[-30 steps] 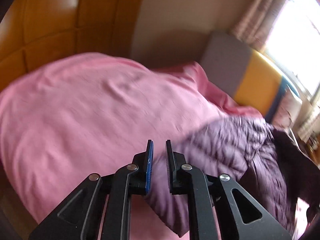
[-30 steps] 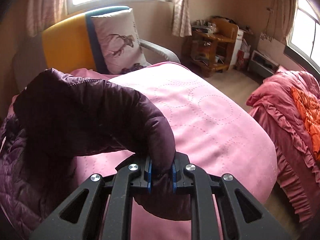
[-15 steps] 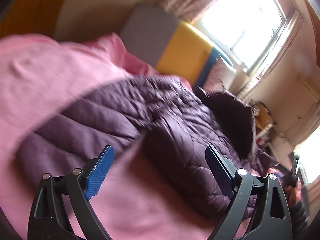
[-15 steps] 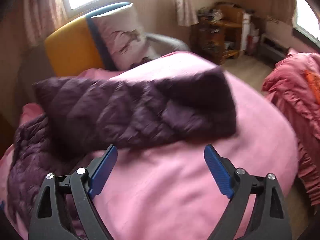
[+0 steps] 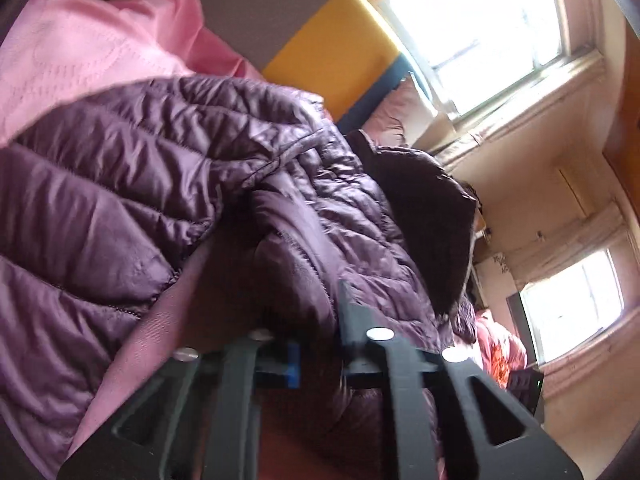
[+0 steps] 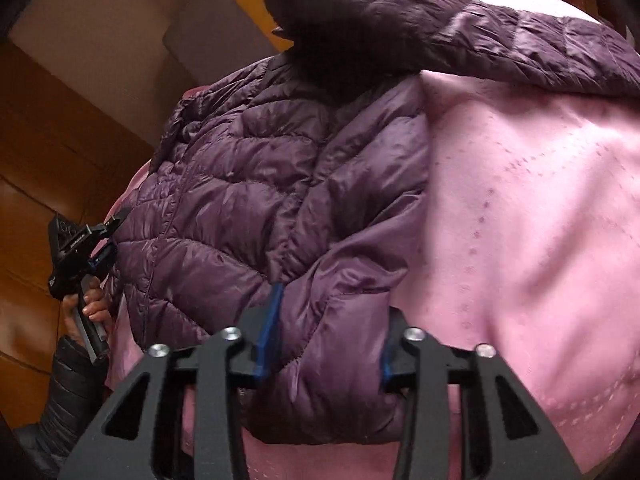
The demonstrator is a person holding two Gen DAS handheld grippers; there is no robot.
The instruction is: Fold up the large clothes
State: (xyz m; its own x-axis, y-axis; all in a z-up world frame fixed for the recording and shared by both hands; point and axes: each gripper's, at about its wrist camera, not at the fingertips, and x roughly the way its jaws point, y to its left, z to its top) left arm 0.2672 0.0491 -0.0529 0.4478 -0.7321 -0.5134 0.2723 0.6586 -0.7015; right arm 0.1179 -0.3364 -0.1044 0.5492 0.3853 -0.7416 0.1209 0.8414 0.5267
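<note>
A purple quilted down jacket (image 5: 160,184) lies spread on the pink bed cover (image 5: 80,52). My left gripper (image 5: 320,344) is closing, and a fold of the jacket's edge is pinched between its pads. In the right wrist view the jacket (image 6: 248,184) fills the middle, with one sleeve (image 6: 480,28) stretched across the cover (image 6: 520,220) at the top. My right gripper (image 6: 326,344) is closing too, its pads pressing on a puffy lower corner of the jacket. The left gripper (image 6: 105,254) shows at the jacket's far left edge, held by a hand (image 6: 90,308).
A chair with a yellow and grey back (image 5: 332,52) and a pillow (image 5: 400,112) stands behind the bed under a bright window (image 5: 480,20). Wooden wall panels (image 6: 48,140) run along the left. A red heap of bedding (image 5: 500,352) lies further off.
The right gripper let go of the sleeve, which now lies on the bed. Both grippers opened wide, tipped down to the jacket and closed on its near edge.
</note>
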